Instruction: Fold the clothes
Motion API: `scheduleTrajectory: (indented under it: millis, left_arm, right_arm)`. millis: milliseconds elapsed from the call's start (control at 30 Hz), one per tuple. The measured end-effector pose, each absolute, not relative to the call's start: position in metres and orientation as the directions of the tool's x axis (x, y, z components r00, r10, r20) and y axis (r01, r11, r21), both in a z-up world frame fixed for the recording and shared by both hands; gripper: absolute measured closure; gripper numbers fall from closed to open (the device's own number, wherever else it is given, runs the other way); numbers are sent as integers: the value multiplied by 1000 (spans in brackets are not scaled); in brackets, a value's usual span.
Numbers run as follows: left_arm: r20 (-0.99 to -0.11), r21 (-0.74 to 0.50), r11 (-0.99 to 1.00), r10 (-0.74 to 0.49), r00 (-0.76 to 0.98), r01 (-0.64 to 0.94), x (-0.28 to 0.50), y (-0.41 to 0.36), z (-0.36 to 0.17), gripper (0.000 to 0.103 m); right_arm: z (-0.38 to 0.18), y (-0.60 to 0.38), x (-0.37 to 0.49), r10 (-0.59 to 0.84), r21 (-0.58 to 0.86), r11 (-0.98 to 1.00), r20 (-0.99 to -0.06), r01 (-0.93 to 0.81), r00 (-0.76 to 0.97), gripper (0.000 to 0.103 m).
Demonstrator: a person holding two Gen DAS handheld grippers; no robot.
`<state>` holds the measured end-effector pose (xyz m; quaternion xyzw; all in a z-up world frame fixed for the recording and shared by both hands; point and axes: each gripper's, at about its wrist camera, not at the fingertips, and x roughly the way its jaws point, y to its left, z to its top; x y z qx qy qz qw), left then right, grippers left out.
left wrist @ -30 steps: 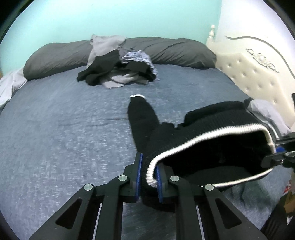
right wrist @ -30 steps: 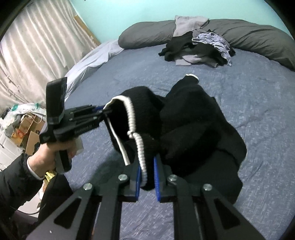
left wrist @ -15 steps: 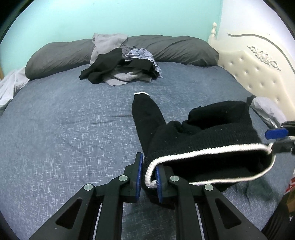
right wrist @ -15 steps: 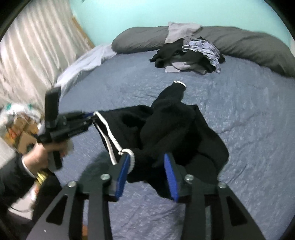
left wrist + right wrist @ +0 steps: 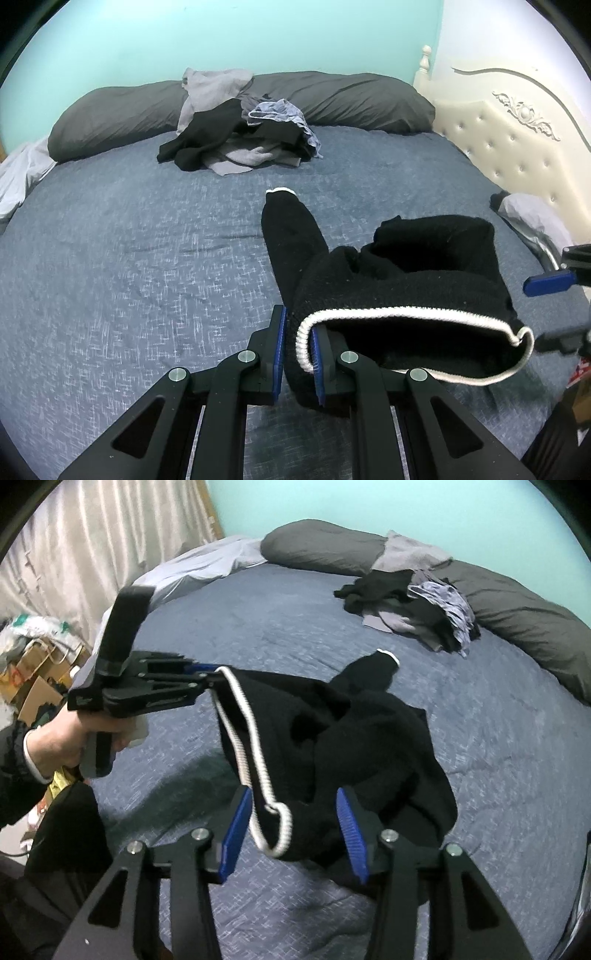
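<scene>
A black knit sweater with a white-trimmed hem lies bunched on the blue bed, one sleeve stretched toward the pillows. My left gripper is shut on the white hem at its left corner. It also shows in the right wrist view, holding the hem up. My right gripper is open, its blue pads either side of the hanging hem loop of the sweater. Its tips show at the right edge of the left wrist view.
A pile of unfolded dark and grey clothes sits by the long grey pillows. A cream tufted headboard runs along the right. Curtains and paper bags stand beside the bed's left side.
My right gripper has opened and let go of the hem, which now hangs loose between its pads. My left gripper keeps its hold and the hem has sagged lower.
</scene>
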<state>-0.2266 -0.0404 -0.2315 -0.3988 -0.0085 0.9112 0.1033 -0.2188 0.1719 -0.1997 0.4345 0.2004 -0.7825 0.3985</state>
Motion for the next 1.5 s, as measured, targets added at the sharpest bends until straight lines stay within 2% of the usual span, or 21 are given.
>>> scheduleTrajectory:
  millis: [233, 267, 300, 333, 433, 700, 767, 967, 1233, 1333, 1400, 1467, 1500]
  left_arm:
    - [-724, -95, -977, 200, -660, -191, -227, -38, -226, 90]
    - [-723, -94, -977, 201, -661, -194, -227, -37, -225, 90]
    - [-723, -91, -976, 201, -661, -197, -226, -36, -224, 90]
    - [-722, -89, -976, 202, -662, -200, -226, -35, -223, 90]
    - [-719, -82, -975, 202, -665, -207, -225, -32, -219, 90]
    - [-700, -59, -973, 199, -686, -223, -219, -24, -190, 93]
    - [-684, -48, -973, 197, -702, -226, -217, -22, -173, 99]
    - [-632, -57, -971, 215, -744, -232, -211, -25, -114, 99]
    - [-640, -196, -928, 366, -676, -318, -188, -4, -88, 99]
    - [-630, -207, -911, 402, -664, -356, -177, 10, -81, 91]
    - [-618, -216, -902, 423, -663, -374, -171, 16, -78, 80]
    - [-605, -229, -891, 446, -660, -393, -165, 20, -78, 62]
    - [-600, -236, -884, 460, -655, -405, -162, 22, -78, 58]
  right_arm:
    - [-216, 156, -216, -395, -18, -601, -863, 799, -316, 51]
    - [-220, 155, -219, -370, -43, -620, -865, 784, -340, 56]
    - [-221, 157, -221, -367, -40, -631, -864, 774, -344, 69]
    - [-222, 160, -225, -370, -28, -650, -862, 760, -348, 78]
    - [-209, 167, -230, -386, -22, -677, -840, 736, -380, 94]
    - [-148, 180, -233, -436, -31, -712, -763, 701, -477, 97]
    - [-127, 181, -233, -449, -33, -717, -742, 696, -498, 97]
    - [-63, 186, -234, -484, -38, -732, -675, 681, -557, 98]
    - [23, 192, -235, -521, -41, -751, -576, 659, -630, 98]
    - [46, 191, -234, -516, -53, -758, -563, 650, -646, 98]
    - [54, 192, -232, -513, -58, -759, -561, 648, -650, 98]
    - [61, 193, -229, -511, -62, -760, -559, 647, -653, 98]
    - [65, 194, -228, -510, -64, -760, -558, 646, -655, 98]
